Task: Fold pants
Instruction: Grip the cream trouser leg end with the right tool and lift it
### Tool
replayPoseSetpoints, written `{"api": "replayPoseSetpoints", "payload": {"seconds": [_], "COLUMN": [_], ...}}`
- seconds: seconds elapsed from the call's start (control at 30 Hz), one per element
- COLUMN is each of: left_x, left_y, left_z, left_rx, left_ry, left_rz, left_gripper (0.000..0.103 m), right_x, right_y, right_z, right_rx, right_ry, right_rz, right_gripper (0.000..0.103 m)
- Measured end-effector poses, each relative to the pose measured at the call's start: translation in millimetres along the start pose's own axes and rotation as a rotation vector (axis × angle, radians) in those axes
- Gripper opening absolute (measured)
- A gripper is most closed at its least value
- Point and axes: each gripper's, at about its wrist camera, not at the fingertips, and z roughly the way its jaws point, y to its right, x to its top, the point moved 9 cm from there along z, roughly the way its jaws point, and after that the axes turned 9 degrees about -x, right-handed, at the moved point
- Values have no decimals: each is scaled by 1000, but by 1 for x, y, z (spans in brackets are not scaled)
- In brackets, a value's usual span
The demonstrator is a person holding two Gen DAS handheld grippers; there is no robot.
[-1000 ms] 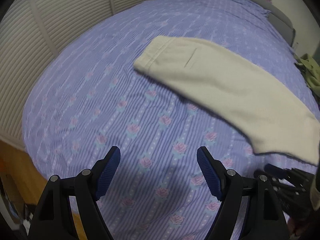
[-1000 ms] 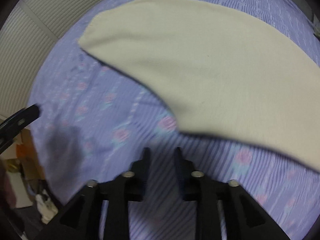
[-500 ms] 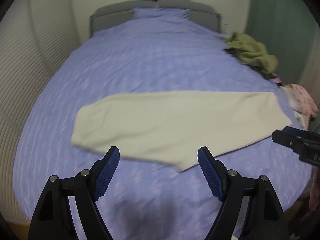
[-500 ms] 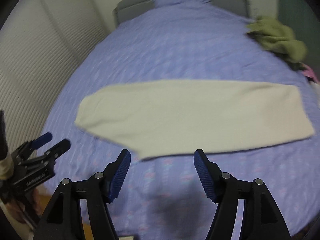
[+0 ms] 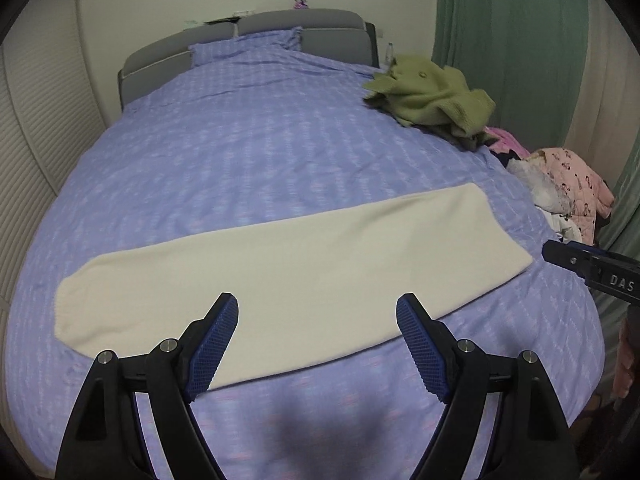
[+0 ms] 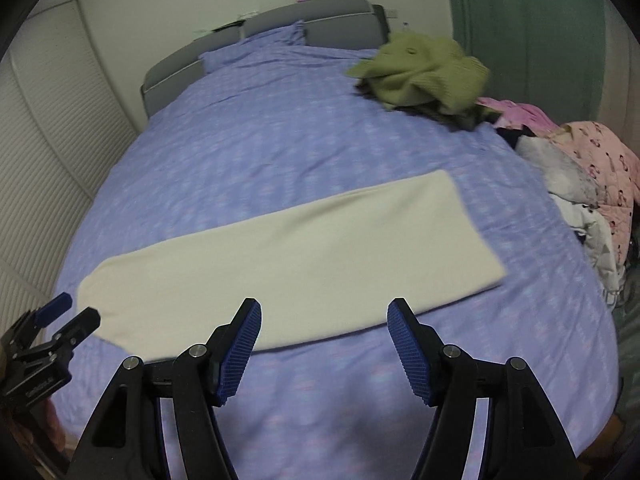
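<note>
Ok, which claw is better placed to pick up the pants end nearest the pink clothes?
Right. The right claw is open beside that end of the pants; the left claw sits by the opposite end.

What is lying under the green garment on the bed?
Under the green garment a dark piece of clothing shows at its lower edge, resting on the purple bedcover. Whatever else lies beneath is covered.

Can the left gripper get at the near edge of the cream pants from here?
Probably yes. The left gripper is open and empty above the cream pants, which lie flat on the bedspread. Nothing lies between its fingers and that edge.
</note>
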Motion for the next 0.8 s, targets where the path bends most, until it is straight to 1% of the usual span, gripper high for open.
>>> {"api": "replayPoseSetpoints", "payload": {"seconds": [0.17, 0.23, 0.3, 0.4, 0.53, 0.63, 0.73, 0.8], "left_x": [20, 26, 34, 44, 47, 46, 45, 46], "left_y": [75, 97, 117, 136, 151, 162, 171, 175], "left_z": [60, 81, 108, 148, 191, 214, 234, 245], "left_rx": [-36, -50, -64, -64, -50, -38, -54, -51], "left_ry": [-47, -58, -75, -103, -153, -178, -205, -215], "left_rz": [19, 33, 42, 54, 80, 116, 96, 94], "left_gripper": [81, 81, 81, 81, 81, 81, 81, 81], "right_x": [29, 40, 50, 59, 57, 52, 49, 47], "right_y": [67, 85, 102, 121, 137, 148, 154, 157], "right_z": [40, 61, 85, 123, 174, 213, 236, 251], "right_rx": [38, 72, 78, 87, 99, 113, 124, 134], "right_ry": [-8, -18, -26, -42, -102, -167, -200, -224], "right_rz": [-34, -42, -37, -34, -43, -35, -21, -7], "right_gripper": [67, 67, 67, 67, 67, 65, 64, 61]}}
